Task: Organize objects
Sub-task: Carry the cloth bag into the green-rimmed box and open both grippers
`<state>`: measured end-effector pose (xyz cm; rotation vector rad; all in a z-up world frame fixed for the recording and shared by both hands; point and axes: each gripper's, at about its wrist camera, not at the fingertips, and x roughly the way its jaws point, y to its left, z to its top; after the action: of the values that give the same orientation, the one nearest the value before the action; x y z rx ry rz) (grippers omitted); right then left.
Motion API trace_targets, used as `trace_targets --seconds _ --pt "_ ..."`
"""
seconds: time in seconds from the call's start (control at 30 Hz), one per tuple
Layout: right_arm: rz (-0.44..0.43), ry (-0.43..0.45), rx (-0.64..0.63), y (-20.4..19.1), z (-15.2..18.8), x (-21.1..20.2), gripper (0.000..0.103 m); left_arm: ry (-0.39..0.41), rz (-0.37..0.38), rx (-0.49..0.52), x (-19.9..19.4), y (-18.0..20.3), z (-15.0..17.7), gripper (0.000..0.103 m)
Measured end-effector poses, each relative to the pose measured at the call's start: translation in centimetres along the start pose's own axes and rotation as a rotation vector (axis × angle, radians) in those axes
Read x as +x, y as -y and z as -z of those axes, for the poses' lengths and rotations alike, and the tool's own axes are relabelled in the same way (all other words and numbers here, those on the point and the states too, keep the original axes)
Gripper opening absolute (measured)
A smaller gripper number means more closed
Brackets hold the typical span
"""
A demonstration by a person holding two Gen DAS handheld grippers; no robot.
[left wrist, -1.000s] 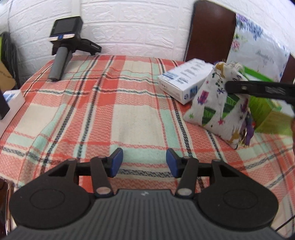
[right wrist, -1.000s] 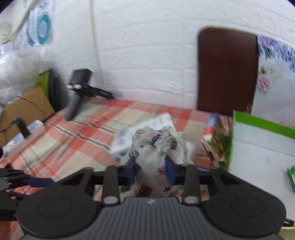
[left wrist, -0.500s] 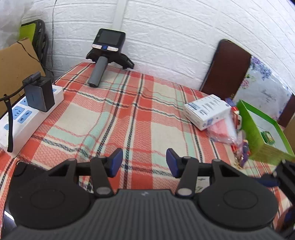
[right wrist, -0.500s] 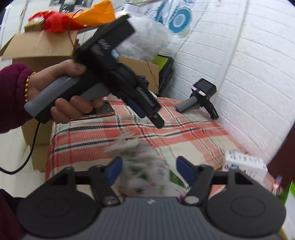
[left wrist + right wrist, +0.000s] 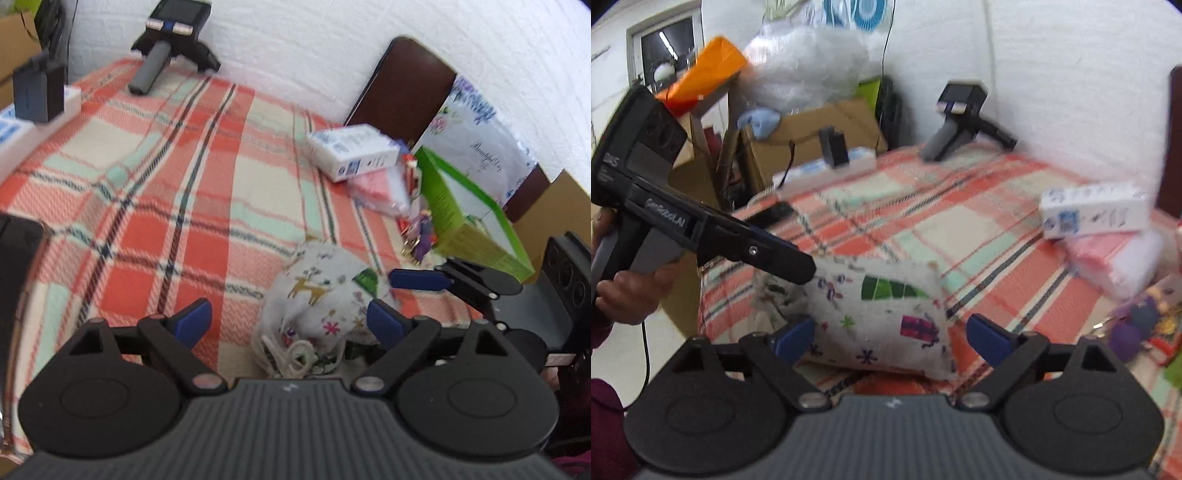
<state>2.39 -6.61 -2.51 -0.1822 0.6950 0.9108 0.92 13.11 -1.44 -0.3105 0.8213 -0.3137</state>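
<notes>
Plaid-covered table (image 5: 155, 206) bears pouch (image 5: 325, 295), white box (image 5: 351, 151).

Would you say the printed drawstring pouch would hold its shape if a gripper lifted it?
Probably not: the pouch looks like soft, wrinkled cloth, so it would likely sag. Lying slumped on the tablecloth, it seems unlikely to roll.

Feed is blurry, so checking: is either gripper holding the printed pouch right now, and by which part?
Neither. The printed pouch lies on the checked cloth; right gripper and left gripper have just been opening, pads clear of it.
</notes>
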Motion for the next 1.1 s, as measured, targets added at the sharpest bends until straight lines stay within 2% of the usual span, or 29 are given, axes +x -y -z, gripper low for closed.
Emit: trace_targets --seconds 0.03,0.07,0.1,0.13,0.2,0.27,0.37,0.43,0.7,0.83,0.97,1.1 --pt "-0.013 -0.026 0.015 0.1 0.1 1.1 0.093 -0.029 0.021 -0.018 1.1 -0.2 0.4 0.078" --pt "-0.044 -0.047 0.053 0.3 0.4 2.0 0.093 -0.033 0.054 -0.047 1.8 -0.4 0.7 0.076" --pt "-0.038 -0.021 0.066 -0.1 0.7 2.2 0.090 -0.019 0.073 -0.041 1.7 -0.2 0.8 0.058" --pt "-0.021 -0.012 0.050 -0.6 0.7 2.3 0.088 -0.027 0.078 -0.032 1.7 0.3 0.7 0.055" --pt "-0.005 -0.003 0.052 -0.8 0.9 1.5 0.076 -0.022 0.074 0.007 1.4 1.2 0.5 0.051" --pt "-0.005 0.002 0.081 -0.5 1.5 0.2 0.072 -0.049 0.107 0.033 1.7 2.1 0.3 0.050" --pt "0.046 0.007 0.098 -0.1 3.0 -2.2 0.071 -0.093 0.152 0.100 3.1 5.0 0.5 0.050" --pt "0.083 0.013 0.156 0.9 4.5 -4.3 0.071 -0.121 0.189 0.154 4.5 7.5 0.6 0.050" --pt "0.360 0.071 0.387 4.9 11.2 -13.8 0.071 -0.258 0.383 0.416 11.8 20.1 1.4 0.051" --pt "0.465 0.120 0.504 6.1 14.5 -17.5 0.071 -0.290 0.449 0.539 13.9 25.5 2.7 0.051" --pt "0.539 0.198 0.526 6.6 15.5 -20.1 0.069 -0.270 0.506 0.587 13.6 28.4 1.9 0.050" --pt "0.624 0.303 0.415 7.8 12.6 -22.6 0.069 -0.141 0.534 0.643 12.3 30.9 -1.9 0.050"
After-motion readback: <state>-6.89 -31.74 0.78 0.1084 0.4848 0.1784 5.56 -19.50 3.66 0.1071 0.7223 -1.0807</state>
